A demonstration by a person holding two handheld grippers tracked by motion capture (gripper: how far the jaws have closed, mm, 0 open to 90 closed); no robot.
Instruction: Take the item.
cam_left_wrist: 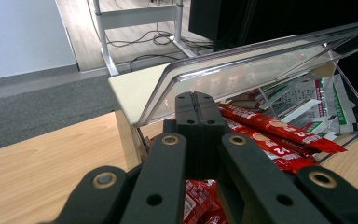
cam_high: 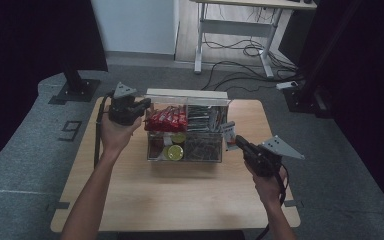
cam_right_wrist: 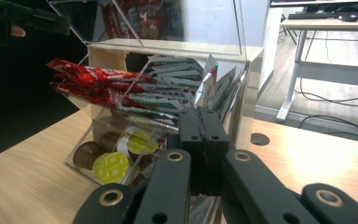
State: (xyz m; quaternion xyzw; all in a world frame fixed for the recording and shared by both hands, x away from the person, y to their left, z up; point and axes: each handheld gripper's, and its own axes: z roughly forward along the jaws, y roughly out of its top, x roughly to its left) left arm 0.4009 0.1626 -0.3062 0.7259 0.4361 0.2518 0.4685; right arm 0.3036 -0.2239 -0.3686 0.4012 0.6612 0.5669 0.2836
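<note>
Right now both grippers sit close to a clear plastic box (cam_high: 185,132) in the middle of the wooden table (cam_high: 180,195). The box has parts inside. Red packets (cam_high: 166,119) lie in the back left part, green and white packets (cam_high: 203,117) in the back right part, and small round cups (cam_high: 174,151) with yellow and brown tops in the front.

The left gripper (cam_high: 143,106) is up at the left end of the box, just beside the red packets. Its jaws are pressed tight together with nothing between them. In the left gripper view the tips point at the red packets (cam_left_wrist: 279,133) under the slanted clear lid (cam_left_wrist: 256,65).

The right gripper (cam_high: 240,141) is low at the right end of the box, near a green and white packet (cam_high: 228,134) that sticks out there. Its jaws are also squeezed closed and hold nothing. I can't quite tell if the tips touch that packet or the box wall.

My guess is the job is to take something out of the box. To do that well, the jaws need to spread apart first, because closed jaws can't grab. Then go in slowly from the open side, pinch just one packet near its end, and pull it straight out. Keep the other gripper still against the box so it doesn't slide.
</note>
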